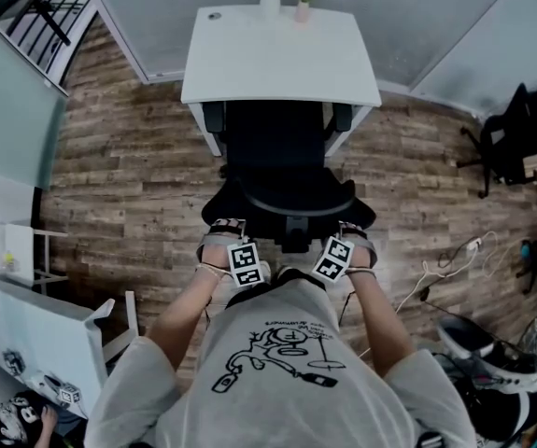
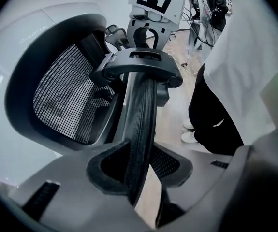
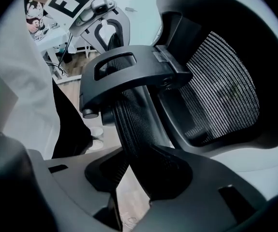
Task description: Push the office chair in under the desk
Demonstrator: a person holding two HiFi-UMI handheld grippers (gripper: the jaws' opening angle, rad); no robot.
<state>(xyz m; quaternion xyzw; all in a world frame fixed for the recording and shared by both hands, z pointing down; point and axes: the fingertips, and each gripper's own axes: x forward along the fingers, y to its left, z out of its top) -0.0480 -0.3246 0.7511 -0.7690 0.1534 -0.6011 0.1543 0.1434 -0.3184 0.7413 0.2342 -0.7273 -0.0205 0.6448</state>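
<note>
While the office chair [image 1: 282, 147] sits with its seat partly under the white desk [image 1: 277, 59], my forearms reach down, left gripper [image 1: 222, 230] and right gripper [image 1: 354, 231] straddling its mesh backrest [image 1: 291, 199]. Both pairs of fingers [image 2: 105, 170] stand spread, touching the rim on one side, not pinching it.
</note>
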